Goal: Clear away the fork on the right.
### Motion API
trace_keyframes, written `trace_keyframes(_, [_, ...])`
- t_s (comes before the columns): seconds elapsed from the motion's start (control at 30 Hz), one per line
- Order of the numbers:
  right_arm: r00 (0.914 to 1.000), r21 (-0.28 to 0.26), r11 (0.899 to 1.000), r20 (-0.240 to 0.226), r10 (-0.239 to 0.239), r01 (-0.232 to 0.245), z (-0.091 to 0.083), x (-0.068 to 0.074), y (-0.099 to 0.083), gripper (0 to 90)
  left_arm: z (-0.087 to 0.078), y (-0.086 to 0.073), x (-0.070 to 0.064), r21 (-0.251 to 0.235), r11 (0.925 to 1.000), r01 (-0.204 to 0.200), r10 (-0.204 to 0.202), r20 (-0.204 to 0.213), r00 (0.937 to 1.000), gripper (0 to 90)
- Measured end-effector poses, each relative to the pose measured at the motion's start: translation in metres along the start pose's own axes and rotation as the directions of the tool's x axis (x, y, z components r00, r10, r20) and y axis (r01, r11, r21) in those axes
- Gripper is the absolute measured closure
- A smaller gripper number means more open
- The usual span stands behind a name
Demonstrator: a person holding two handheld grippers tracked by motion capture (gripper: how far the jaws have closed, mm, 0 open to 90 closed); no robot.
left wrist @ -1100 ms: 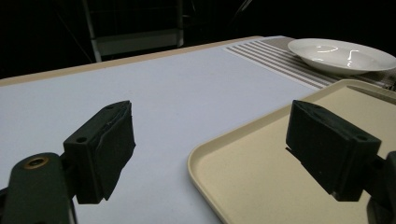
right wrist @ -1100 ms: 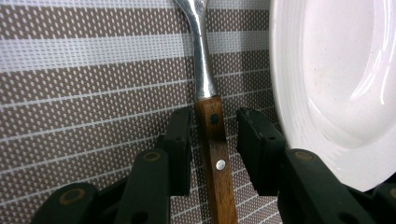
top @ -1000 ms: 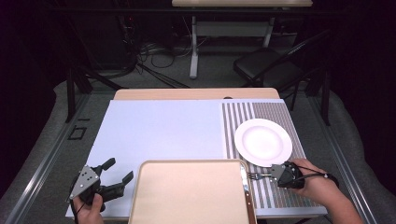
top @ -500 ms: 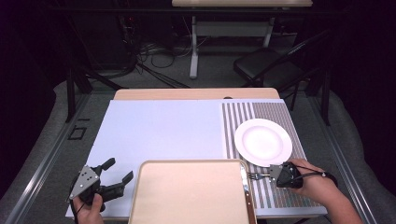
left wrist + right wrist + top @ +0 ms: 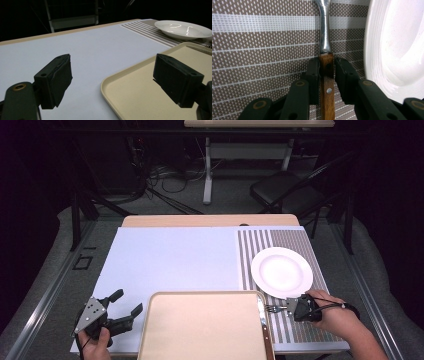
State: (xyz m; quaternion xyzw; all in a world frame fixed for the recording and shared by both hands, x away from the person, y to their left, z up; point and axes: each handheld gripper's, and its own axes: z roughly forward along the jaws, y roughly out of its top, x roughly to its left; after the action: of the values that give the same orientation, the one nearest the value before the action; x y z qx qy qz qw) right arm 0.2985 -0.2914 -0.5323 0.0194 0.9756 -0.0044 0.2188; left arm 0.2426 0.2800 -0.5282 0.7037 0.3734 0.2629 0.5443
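Two tools are in my hands at the near edge of the bench [image 5: 165, 255]. My right tool [image 5: 292, 306] is clamped on the wooden handle of a fork [image 5: 326, 75]; in the right gripper view both black jaws press against the handle just below where the metal neck begins. The fork lies low over the striped placemat [image 5: 300, 332], just near of the white plate [image 5: 281, 271], with its tines pointing left toward the right rim of the beige tray [image 5: 202, 330]. Whether the fork rests on the mat or is already lifted off it, I cannot tell. My left tool [image 5: 120, 312] hangs idle at the tray's left edge, its jaws wide apart with nothing between them; in the left gripper view the tray corner lies between them.

I judge the work to be at an early stage: the grasp on the fork is made, but the fork is not yet set down anywhere new. The tray holds nothing and the plate is bare, so carrying and placing remain.
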Motion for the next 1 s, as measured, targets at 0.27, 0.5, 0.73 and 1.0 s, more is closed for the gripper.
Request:
trace_keyframes(0.27, [0.9997,0.004,1.000,-0.022,0.006,-0.006,-0.0001,-0.0011,0.0002,76.5,-0.0003,-0.0002,0.0008,-0.001,1.0000,0.006,-0.006,-0.007,1.0000,15.6])
trace_keyframes(0.5, [0.9998,0.012,1.000,-0.014,-0.012,0.012,-0.0007,-0.0001,0.0011,76.9,0.0000,-0.0004,0.0010,-0.003,1.0000,0.008,-0.008,-0.010,0.9999,15.6])
trace_keyframes(0.73, [1.0000,-0.001,1.000,-0.007,-0.004,0.004,-0.0002,-0.0001,0.0008,77.0,-0.0002,-0.0004,0.0011,0.000,1.0000,0.008,-0.008,-0.009,0.9999,15.6])
trace_keyframes(1.0, [0.9998,-0.020,1.000,-0.014,0.016,-0.016,-0.0065,0.0008,0.0016,77.1,-0.0005,-0.0003,0.0014,-0.002,0.9999,0.010,-0.010,-0.008,0.9999,15.6])
